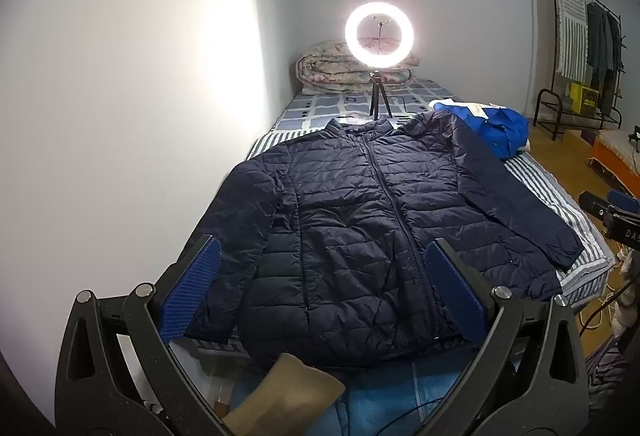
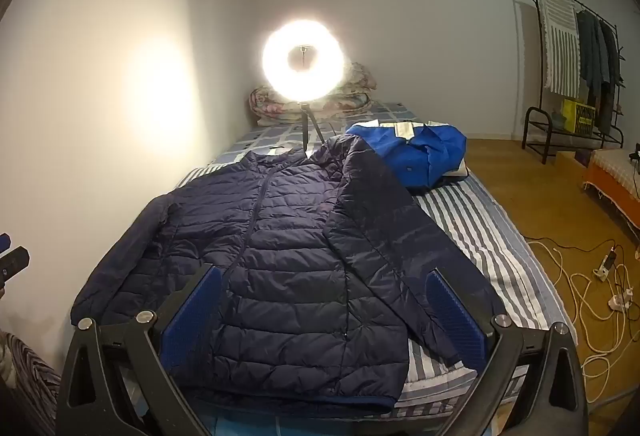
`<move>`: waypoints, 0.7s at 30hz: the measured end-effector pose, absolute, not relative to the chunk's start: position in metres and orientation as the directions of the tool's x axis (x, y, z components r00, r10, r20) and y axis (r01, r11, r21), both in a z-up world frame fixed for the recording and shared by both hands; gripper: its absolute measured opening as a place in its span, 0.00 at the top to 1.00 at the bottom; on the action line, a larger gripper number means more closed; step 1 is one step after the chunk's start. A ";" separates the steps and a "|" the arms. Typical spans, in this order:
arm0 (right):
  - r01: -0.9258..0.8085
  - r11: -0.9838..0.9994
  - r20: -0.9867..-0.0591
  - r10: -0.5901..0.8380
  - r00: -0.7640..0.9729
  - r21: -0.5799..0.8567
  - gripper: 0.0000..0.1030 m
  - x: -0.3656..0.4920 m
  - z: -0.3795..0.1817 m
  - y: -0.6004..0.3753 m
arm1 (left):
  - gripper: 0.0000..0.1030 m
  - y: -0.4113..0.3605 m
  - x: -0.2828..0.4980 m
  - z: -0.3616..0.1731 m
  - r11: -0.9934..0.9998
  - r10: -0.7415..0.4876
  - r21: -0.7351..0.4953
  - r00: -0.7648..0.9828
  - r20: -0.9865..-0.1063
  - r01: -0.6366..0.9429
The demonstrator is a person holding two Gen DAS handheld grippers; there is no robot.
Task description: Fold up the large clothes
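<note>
A dark navy quilted puffer jacket point(image 1: 360, 212) lies flat, front up and zipped, on the striped bed point(image 1: 560, 204), sleeves spread out to both sides. It also shows in the right wrist view point(image 2: 288, 236). My left gripper point(image 1: 320, 260) is open and empty, hovering above the jacket's lower hem. My right gripper point(image 2: 324, 288) is open and empty, above the jacket's lower right part, with the right sleeve point(image 2: 400, 220) lying between its blue pads. The right gripper's body shows at the right edge of the left wrist view point(image 1: 616, 212).
A lit ring light on a small tripod point(image 1: 379, 36) stands on the bed behind the collar. A bright blue garment point(image 2: 416, 148) lies at the far right of the bed. Folded quilts point(image 1: 340, 72) sit against the wall. Cables point(image 2: 592, 276) lie on the floor; a clothes rack point(image 2: 576, 68) stands at the right.
</note>
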State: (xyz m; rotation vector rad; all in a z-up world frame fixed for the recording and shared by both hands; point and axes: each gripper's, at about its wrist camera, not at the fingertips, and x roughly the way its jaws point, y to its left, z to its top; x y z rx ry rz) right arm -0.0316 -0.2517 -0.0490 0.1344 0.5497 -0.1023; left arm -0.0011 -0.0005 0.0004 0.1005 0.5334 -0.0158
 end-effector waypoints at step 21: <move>0.133 0.984 -0.526 -0.051 0.849 0.119 0.00 -0.035 -0.052 -0.255 | 0.00 0.005 -0.011 0.001 0.998 0.017 0.057 0.859 -0.512 0.014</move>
